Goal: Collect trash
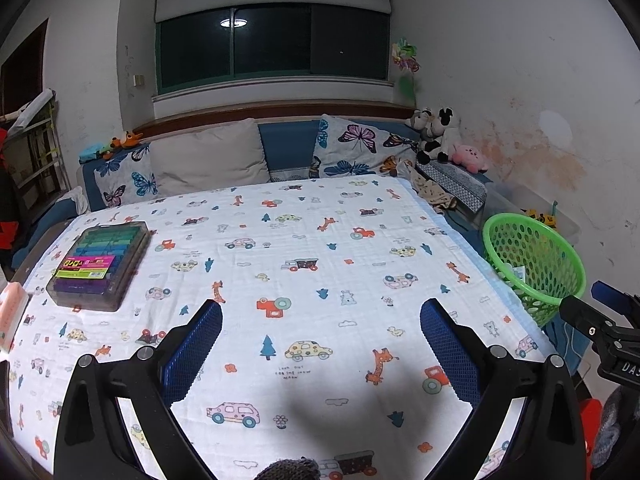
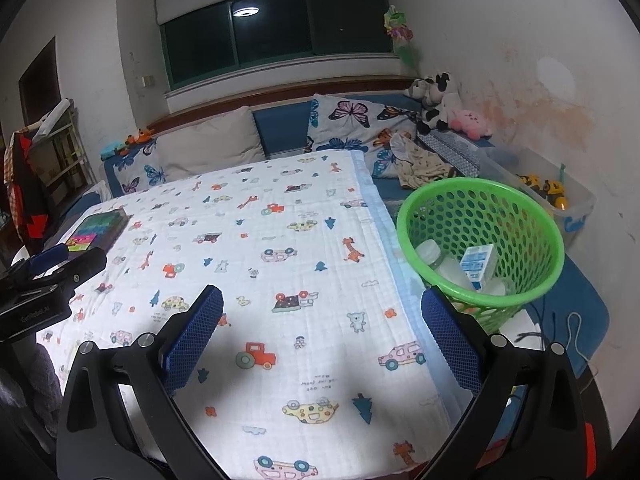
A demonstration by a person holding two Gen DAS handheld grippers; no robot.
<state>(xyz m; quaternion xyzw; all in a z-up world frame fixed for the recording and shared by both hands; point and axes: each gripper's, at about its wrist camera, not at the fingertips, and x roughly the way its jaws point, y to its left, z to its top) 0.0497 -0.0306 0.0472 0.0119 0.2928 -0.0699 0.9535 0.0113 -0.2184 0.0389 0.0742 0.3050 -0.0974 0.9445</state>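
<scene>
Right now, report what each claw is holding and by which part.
Nothing is held. The left claw and right claw are both open and empty above the printed blanket; the trash already lies in the green basket.

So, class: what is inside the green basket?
Inside the green basket: a blue-and-white carton and whitish containers. Anything beneath them is covered.

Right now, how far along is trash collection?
Looks nearly done. Done: a small blue-and-white carton and white containers lie in the green basket. In hand: nothing; left gripper and right gripper are open. Left: no loose trash on the patterned cloth, only a box of coloured items.
</scene>
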